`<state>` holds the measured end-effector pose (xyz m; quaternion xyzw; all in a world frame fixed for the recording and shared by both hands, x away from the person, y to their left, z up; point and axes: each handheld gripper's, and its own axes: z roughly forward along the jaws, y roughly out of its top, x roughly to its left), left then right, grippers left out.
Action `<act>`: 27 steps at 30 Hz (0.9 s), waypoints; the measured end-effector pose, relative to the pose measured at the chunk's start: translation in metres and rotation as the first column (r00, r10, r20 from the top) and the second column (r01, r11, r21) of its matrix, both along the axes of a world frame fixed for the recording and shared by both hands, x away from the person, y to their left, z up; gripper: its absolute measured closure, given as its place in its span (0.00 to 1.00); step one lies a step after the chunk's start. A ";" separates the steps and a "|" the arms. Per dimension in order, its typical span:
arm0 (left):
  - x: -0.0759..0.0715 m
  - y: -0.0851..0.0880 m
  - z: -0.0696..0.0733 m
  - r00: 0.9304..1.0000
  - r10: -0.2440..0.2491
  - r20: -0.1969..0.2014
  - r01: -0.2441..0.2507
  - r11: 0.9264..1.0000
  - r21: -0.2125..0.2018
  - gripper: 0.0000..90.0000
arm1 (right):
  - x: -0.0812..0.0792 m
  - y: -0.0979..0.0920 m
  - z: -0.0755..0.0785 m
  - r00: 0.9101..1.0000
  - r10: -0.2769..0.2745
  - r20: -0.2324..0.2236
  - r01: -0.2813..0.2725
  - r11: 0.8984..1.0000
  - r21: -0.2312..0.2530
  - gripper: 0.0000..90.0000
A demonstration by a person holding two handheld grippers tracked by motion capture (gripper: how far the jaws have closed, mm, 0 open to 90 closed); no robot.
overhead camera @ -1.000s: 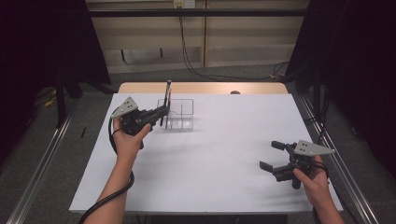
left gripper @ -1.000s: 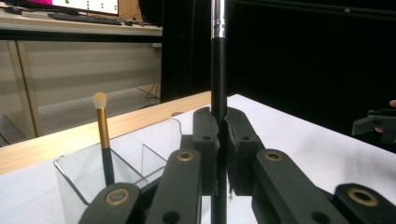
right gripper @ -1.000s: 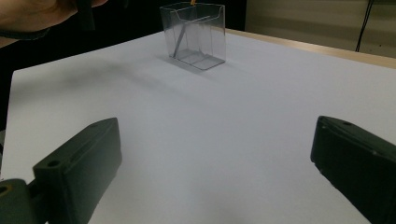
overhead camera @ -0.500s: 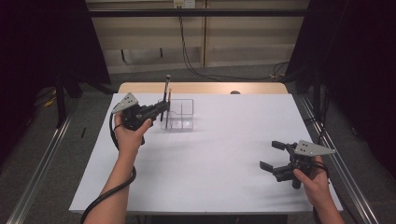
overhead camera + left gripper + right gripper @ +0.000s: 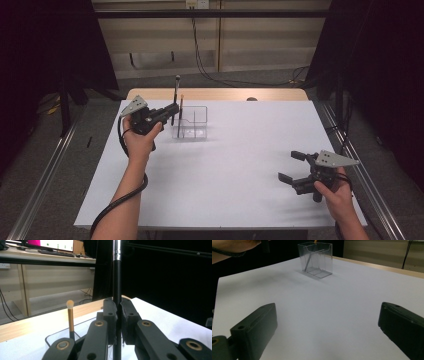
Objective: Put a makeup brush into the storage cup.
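The left gripper pinches a black brush tight and holds it straight up, in the upper left of the high view. Just beside it stands a clear box with an orange brush inside. The right gripper, at the lower right, is spread wide with nothing in it, over the white table.

No text, label, brand or number can be read anywhere. The monitor on the far desk in the left gripper view shows only green dots and a pink patch, nothing legible.
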<state>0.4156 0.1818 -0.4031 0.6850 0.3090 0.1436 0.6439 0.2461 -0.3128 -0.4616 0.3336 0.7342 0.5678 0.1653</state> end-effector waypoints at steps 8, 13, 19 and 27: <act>0.007 -0.002 0.001 1.000 0.013 -0.001 -0.013 1.000 0.002 0.94 | 0.000 0.000 0.000 1.000 -0.001 0.001 0.001 1.000 0.001 0.02; 0.010 -0.003 0.001 1.000 0.024 -0.003 -0.024 1.000 -0.002 0.94 | 0.000 0.000 0.000 1.000 0.004 0.001 -0.004 1.000 0.000 0.02; 0.015 -0.005 0.000 0.999 0.036 -0.003 -0.036 0.999 0.002 0.94 | 0.000 0.000 0.000 1.000 0.006 0.003 -0.006 1.000 0.001 0.02; 0.022 -0.006 -0.005 0.998 0.061 -0.014 -0.061 0.998 0.012 0.93 | 0.000 0.000 0.000 1.000 0.006 0.008 -0.006 1.000 0.002 0.02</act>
